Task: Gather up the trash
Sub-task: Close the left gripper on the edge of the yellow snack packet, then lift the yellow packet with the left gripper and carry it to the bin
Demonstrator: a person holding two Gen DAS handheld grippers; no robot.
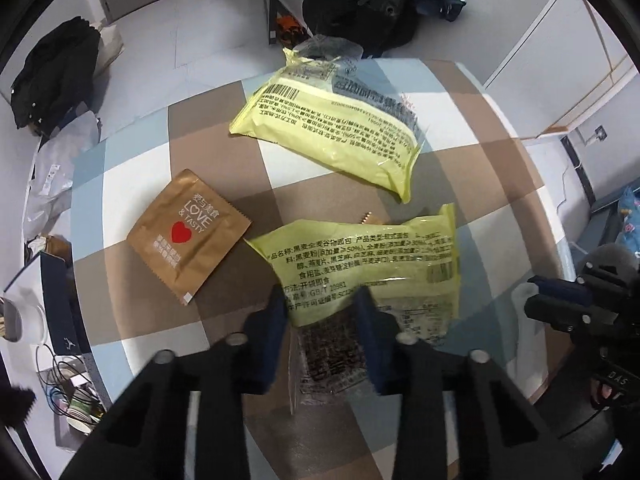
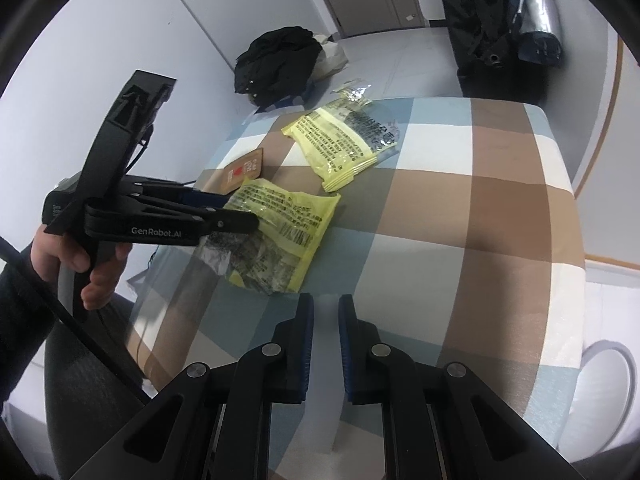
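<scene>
Two yellow bread wrappers and a brown sachet lie on the checked tablecloth (image 1: 360, 420). The near wrapper (image 1: 372, 256) lies between the open fingers of my left gripper (image 1: 322, 300), which is low over its clear end; it also shows in the right wrist view (image 2: 288, 232). The far wrapper (image 1: 332, 128) (image 2: 340, 148) lies beyond it. The brown "Love & Tasty" sachet (image 1: 188, 236) (image 2: 242, 170) lies to the left. My right gripper (image 2: 326, 308) is empty, its pads a narrow gap apart, just short of the near wrapper. My left gripper also shows in the right wrist view (image 2: 236, 210).
The table (image 2: 500, 208) is small, with edges close on all sides. A black jacket (image 1: 52, 76) lies on the floor to the left. Dark bags (image 1: 360, 4) stand behind the table. Cups and cables (image 1: 76, 400) are at the lower left. A white bin (image 2: 604, 392) is on the right.
</scene>
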